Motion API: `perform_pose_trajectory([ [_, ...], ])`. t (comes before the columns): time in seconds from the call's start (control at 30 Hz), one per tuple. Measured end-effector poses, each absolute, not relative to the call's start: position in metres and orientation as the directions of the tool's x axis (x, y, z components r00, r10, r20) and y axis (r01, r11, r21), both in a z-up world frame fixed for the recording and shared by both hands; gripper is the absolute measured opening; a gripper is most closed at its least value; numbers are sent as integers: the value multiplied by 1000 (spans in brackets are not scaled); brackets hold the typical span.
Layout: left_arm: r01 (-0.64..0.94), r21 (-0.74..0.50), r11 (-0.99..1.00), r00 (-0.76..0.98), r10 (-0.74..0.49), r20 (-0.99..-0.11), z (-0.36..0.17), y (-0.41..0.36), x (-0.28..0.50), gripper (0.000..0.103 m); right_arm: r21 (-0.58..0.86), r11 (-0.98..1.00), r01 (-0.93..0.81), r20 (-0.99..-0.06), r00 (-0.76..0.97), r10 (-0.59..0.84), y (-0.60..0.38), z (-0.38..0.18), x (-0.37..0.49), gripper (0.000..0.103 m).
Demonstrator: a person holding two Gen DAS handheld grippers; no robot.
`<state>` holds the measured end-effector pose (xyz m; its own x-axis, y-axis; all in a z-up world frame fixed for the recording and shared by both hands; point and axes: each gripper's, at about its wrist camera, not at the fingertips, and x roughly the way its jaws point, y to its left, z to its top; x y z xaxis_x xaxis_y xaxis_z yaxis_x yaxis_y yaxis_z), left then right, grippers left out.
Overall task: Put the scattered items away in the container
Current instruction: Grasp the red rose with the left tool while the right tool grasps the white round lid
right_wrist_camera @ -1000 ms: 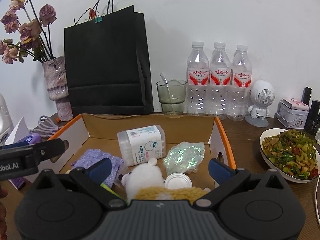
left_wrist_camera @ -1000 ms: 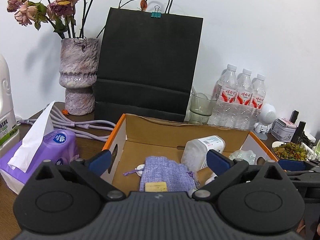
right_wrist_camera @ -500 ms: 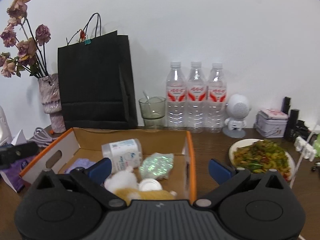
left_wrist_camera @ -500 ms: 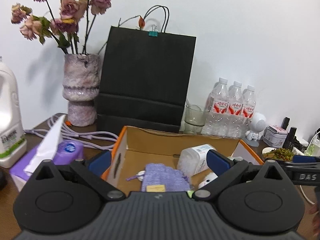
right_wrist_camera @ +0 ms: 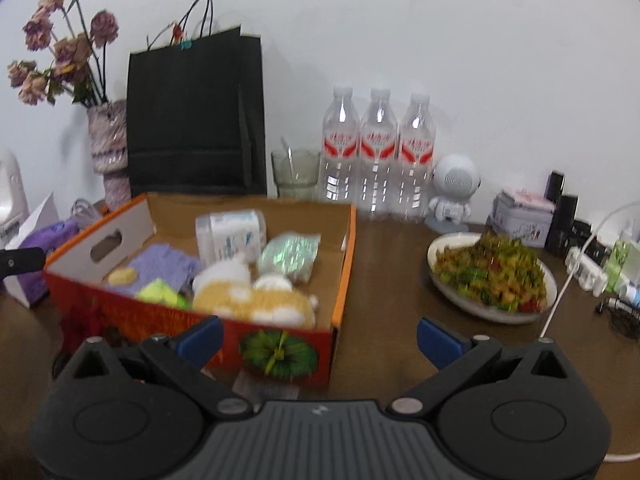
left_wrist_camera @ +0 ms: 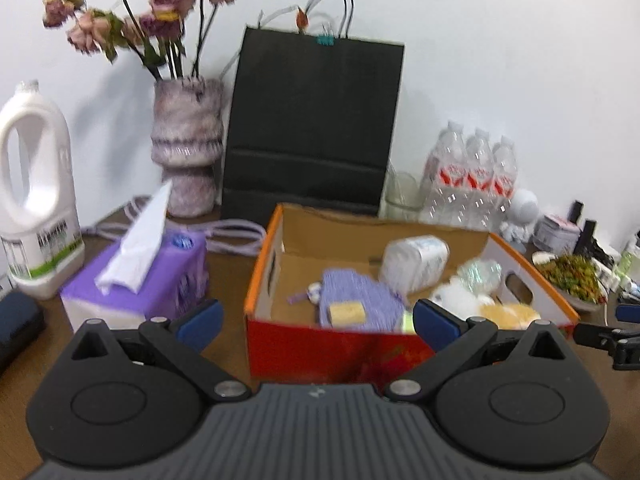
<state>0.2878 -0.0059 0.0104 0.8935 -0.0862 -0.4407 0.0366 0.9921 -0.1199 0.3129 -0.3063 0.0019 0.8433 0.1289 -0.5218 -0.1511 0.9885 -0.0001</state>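
An orange-rimmed cardboard box (left_wrist_camera: pixel 264 264) (right_wrist_camera: pixel 348 248) stands on the brown table. In it lie a purple knit pouch (left_wrist_camera: pixel 360 304) (right_wrist_camera: pixel 168 264), a clear swab tub (left_wrist_camera: pixel 414 260) (right_wrist_camera: pixel 230 234), a shiny green packet (right_wrist_camera: pixel 290 256), a white and tan plush toy (right_wrist_camera: pixel 248 300) (left_wrist_camera: pixel 480 304) and a yellow-green item (right_wrist_camera: pixel 160 292). My left gripper (left_wrist_camera: pixel 316 322) is open and empty, in front of the box's near wall. My right gripper (right_wrist_camera: pixel 318 334) is open and empty, in front of the box's right corner.
A purple tissue box (left_wrist_camera: pixel 136 284), a white jug (left_wrist_camera: pixel 34 208), a vase of dried flowers (left_wrist_camera: pixel 186 148) and purple cable sit left. A black paper bag (left_wrist_camera: pixel 316 128), glass, three water bottles (right_wrist_camera: pixel 378 152), a white figurine and a plate of food (right_wrist_camera: pixel 492 276) stand behind and right.
Both grippers have drawn back from above the box and now face its red front wall. The items stay in the box. Both stay open.
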Motion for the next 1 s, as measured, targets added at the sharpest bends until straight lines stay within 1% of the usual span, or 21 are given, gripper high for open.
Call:
perform_pose_trajectory([
  [0.07,58,-119,991,881,-107,-460,4,-10,287,103,0,988,-156,-552,824,130,-305,-9,311,103],
  [0.23,74,-93,993,864,-111,-491,-9,-25,288,103,3,986,-167,-612,779,134,-302,-34,308,103],
  [0.4,50,-108,993,850,-99,-518,-19,-37,294,103,7,985,-171,-637,759,136,-298,-48,305,103],
  [0.5,51,-96,994,844,-94,-528,-25,-44,296,103,-8,985,-172,-638,759,128,-294,-51,304,103],
  [0.53,48,-90,995,844,-89,-529,-27,-46,296,102,-5,985,-173,-637,760,130,-294,-51,303,103],
  [0.57,44,-85,995,844,-82,-530,-28,-48,297,97,-2,985,-173,-637,759,132,-293,-52,303,103],
  [0.6,40,-81,996,842,-78,-533,-30,-49,298,93,-1,985,-173,-638,759,132,-292,-52,303,100],
  [0.63,36,-77,996,839,-72,-539,-32,-51,299,83,0,985,-171,-638,759,132,-290,-53,302,96],
  [0.67,35,-72,997,835,-69,-545,-34,-53,301,74,-1,986,-168,-638,759,129,-289,-53,302,88],
  [0.7,37,-73,997,831,-71,-552,-36,-54,302,71,-4,986,-169,-638,759,128,-287,-53,302,79],
  [0.73,40,-79,996,826,-78,-558,-38,-55,303,63,-1,984,-177,-635,760,136,-286,-53,301,77],
  [0.77,47,-92,995,822,-91,-563,-40,-55,304,56,5,982,-187,-634,759,147,-285,-53,300,70],
  [0.8,54,-115,992,821,-109,-560,-42,-53,304,53,11,981,-196,-633,758,158,-284,-52,299,60],
  [0.83,59,-128,990,822,-121,-557,-44,-52,304,49,17,979,-205,-630,757,170,-283,-52,298,55],
  [0.87,65,-119,991,827,-120,-549,-44,-52,303,43,21,977,-211,-628,758,177,-282,-51,296,45],
  [0.9,72,-108,992,831,-119,-544,-45,-53,302,43,22,976,-215,-626,759,181,-280,-51,294,38],
  [1.0,84,-98,992,838,-124,-532,-45,-52,299,42,16,975,-223,-620,762,184,-276,-51,289,38],
])
